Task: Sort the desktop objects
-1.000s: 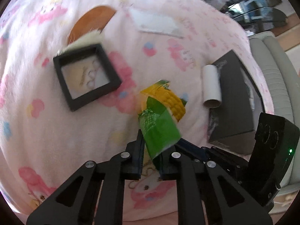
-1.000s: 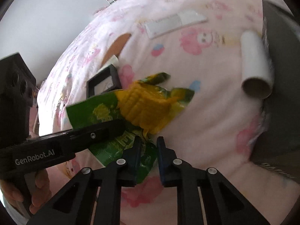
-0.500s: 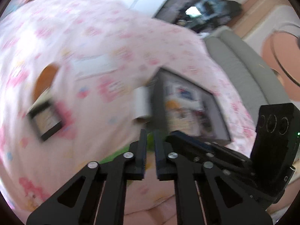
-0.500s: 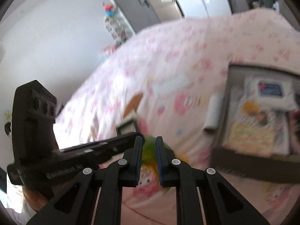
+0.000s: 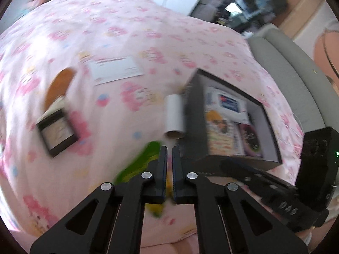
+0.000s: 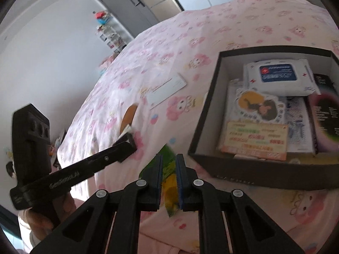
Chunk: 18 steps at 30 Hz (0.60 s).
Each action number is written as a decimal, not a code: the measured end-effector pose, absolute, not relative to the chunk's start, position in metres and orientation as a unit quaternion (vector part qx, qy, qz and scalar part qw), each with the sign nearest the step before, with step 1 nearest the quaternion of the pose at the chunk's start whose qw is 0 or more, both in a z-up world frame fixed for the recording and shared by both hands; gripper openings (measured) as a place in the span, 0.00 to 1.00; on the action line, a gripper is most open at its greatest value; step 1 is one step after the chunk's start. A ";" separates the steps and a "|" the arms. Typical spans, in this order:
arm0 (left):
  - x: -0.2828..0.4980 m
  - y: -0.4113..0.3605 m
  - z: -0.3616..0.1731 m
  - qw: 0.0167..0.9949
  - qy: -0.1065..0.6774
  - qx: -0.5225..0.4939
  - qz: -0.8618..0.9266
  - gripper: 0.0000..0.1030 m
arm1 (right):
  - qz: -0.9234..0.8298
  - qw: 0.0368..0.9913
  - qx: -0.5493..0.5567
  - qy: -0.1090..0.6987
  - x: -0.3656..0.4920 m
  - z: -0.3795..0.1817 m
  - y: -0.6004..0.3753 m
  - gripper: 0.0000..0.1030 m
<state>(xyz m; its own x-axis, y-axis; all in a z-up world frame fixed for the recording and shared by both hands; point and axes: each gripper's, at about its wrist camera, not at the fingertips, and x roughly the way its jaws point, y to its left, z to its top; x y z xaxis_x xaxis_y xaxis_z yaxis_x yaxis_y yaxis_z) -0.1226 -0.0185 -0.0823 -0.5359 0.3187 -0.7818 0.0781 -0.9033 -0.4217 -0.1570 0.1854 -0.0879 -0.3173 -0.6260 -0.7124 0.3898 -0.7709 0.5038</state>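
Note:
A green and yellow corn packet (image 6: 168, 182) hangs above the pink cloth, and my right gripper (image 6: 169, 158) is shut on it. The same packet (image 5: 144, 160) shows blurred in the left wrist view, behind and beneath the fingers of my left gripper (image 5: 169, 150). That gripper's jaws are nearly touching and pinch the packet's thin edge. An open black box (image 6: 203, 114) sits just right of the packet. Inside it are a white wipes pack (image 6: 277, 76), stickers and cards. A cardboard tube (image 5: 173, 116) lies against the box's left wall (image 5: 192, 105).
On the pink patterned cloth lie a black square frame (image 5: 57, 131), an orange-brown oval piece (image 5: 58, 86) and a white card (image 5: 116, 72). A grey sofa (image 5: 296, 74) runs along the right. A hand (image 6: 40, 218) holds the left gripper's handle.
Both grippers have risen with the corn packet, lifting it off the cloth. The views have swung up to take in the open box. The left jaws have drawn closer together.

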 end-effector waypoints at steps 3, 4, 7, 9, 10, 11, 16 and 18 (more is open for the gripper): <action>-0.115 -0.043 -0.099 0.057 -0.231 -0.485 0.841 0.04 | -0.795 0.309 0.510 -0.110 -0.153 -0.097 0.180 0.11; -0.113 -0.051 -0.105 0.055 -0.240 -0.489 0.837 0.06 | -0.791 0.306 0.519 -0.108 -0.151 -0.101 0.179 0.11; -0.115 -0.062 -0.130 0.060 -0.273 -0.511 0.813 0.22 | -0.775 0.310 0.543 -0.092 -0.146 -0.113 0.171 0.13; -0.117 -0.060 -0.150 0.067 -0.283 -0.530 0.797 0.24 | -0.769 0.303 0.557 -0.075 -0.145 -0.124 0.163 0.14; -0.117 -0.058 -0.159 0.069 -0.285 -0.538 0.790 0.24 | -0.766 0.300 0.564 -0.067 -0.145 -0.130 0.160 0.15; -0.118 -0.056 -0.167 0.071 -0.287 -0.547 0.783 0.24 | -0.763 0.297 0.572 -0.059 -0.144 -0.136 0.156 0.18; -0.115 -0.055 -0.186 0.059 -0.318 -0.557 0.765 0.39 | -0.744 0.240 0.623 -0.036 -0.158 -0.184 0.151 0.26; -0.109 -0.059 -0.192 0.048 -0.342 -0.562 0.752 0.39 | -0.742 0.234 0.627 -0.043 -0.163 -0.192 0.151 0.34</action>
<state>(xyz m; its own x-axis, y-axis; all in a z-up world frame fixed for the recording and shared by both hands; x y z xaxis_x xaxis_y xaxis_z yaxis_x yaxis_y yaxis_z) -0.1087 -0.0589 -0.1923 -0.3635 0.4554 -0.8127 0.3126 -0.7622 -0.5669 -0.1632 0.1510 -0.1916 -0.1043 -0.4004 -0.9104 0.2926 -0.8872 0.3567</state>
